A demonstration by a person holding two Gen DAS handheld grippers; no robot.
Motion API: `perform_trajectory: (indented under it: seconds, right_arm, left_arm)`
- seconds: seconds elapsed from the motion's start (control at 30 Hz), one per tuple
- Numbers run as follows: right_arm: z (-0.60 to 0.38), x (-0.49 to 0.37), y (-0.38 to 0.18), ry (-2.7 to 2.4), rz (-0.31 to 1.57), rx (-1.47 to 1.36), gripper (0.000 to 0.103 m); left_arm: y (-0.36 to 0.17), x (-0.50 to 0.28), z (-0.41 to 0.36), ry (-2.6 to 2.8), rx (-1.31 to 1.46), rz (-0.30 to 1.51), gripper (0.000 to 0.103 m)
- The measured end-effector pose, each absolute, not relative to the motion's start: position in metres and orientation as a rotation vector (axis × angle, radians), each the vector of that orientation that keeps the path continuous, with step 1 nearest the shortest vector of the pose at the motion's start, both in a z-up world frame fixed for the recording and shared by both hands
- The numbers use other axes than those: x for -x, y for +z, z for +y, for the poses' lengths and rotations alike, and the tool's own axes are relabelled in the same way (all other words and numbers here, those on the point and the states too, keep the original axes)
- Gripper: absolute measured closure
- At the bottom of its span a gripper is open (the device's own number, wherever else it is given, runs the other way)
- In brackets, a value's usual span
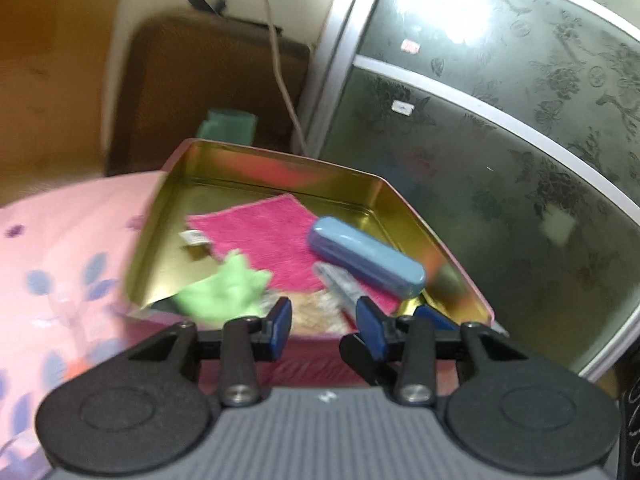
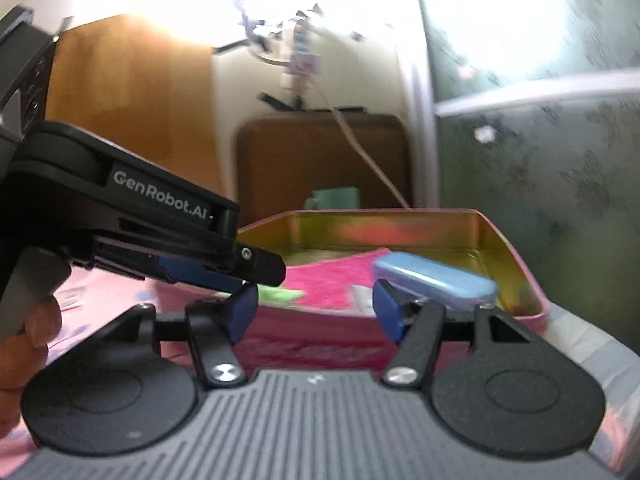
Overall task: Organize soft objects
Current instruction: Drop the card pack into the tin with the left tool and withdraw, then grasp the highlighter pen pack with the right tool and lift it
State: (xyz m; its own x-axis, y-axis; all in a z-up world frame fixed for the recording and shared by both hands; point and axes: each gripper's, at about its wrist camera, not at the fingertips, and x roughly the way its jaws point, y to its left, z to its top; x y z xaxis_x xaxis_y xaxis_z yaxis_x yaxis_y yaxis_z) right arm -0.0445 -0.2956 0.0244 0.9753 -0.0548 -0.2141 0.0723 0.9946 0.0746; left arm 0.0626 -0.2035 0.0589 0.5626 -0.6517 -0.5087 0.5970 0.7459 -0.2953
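A pink tin box [image 1: 404,196] with a gold inside sits on the bed. In it lie a pink cloth [image 1: 260,228], a green cloth [image 1: 224,288], a blue oblong case [image 1: 366,256] and a pale grey item [image 1: 340,284]. My left gripper [image 1: 323,322] is open and empty, just before the box's near wall. My right gripper [image 2: 314,312] is open and empty, also at the near wall of the box [image 2: 516,256]. The blue case [image 2: 436,276] and pink cloth [image 2: 332,276] show beyond it. The left gripper's body [image 2: 160,220] crosses the right wrist view at left.
A pink flowered bedsheet [image 1: 60,264] lies under the box. A patterned glass door [image 1: 500,120] stands to the right. A brown board [image 1: 208,80], a hanging cable [image 1: 280,72] and a teal object [image 1: 228,124] are behind the box.
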Motion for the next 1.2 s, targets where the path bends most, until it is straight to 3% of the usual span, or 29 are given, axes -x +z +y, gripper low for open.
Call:
perform_trajectory:
  seconds: [0.17,0.37,0.43,0.53,0.6,0.73,0.97,1.0,1.03,1.07,1.2]
  right_arm:
    - [-0.247,0.047,0.020,0.107,0.261,-0.030,0.037]
    - [-0.203,0.016,0.014,0.317,0.472,-0.008,0.037]
    - [-0.187,0.005,0.011,0.387,0.544,-0.004,0.037]
    - [-0.162,-0.008,0.008,0.477,0.622,-0.009,0.037]
    - [-0.144,-0.018,0.010,0.518,0.638,-0.018,0.037]
    - [-0.104,-0.038,0.018,0.611,0.671,-0.071,0.038]
    - [-0.048,-0.089,0.013,0.665,0.764,-0.271,0.038]
    - [-0.043,-0.093,0.012,0.670,0.767,-0.286,0.046]
    - [-0.038,-0.097,0.012,0.675,0.783,-0.287,0.066]
    - [-0.035,-0.098,0.012,0.664,0.794,-0.277,0.076]
    - [-0.044,-0.083,0.024,0.649,0.728,-0.251,0.086]
  left_arm:
    - [0.049,-0.035,-0.128,-0.629,0.114,0.625,0.068]
    - [0.015,-0.020,-0.013,-0.310,0.124,0.708,0.068]
    - [0.005,-0.014,0.024,-0.216,0.131,0.699,0.077]
    - [0.004,-0.002,0.069,-0.043,0.096,0.647,0.076]
    - [0.000,0.001,0.085,0.106,0.015,0.604,0.074]
    - [0.001,0.003,0.131,0.132,0.265,0.587,0.072]
    - [0.003,0.010,0.132,0.111,0.295,0.552,0.070]
    - [0.002,0.011,0.134,0.109,0.298,0.552,0.070]
    - [0.000,0.010,0.135,0.106,0.305,0.552,0.070]
    - [-0.002,0.009,0.137,0.102,0.314,0.550,0.070]
    - [-0.003,0.010,0.141,0.094,0.330,0.536,0.065]
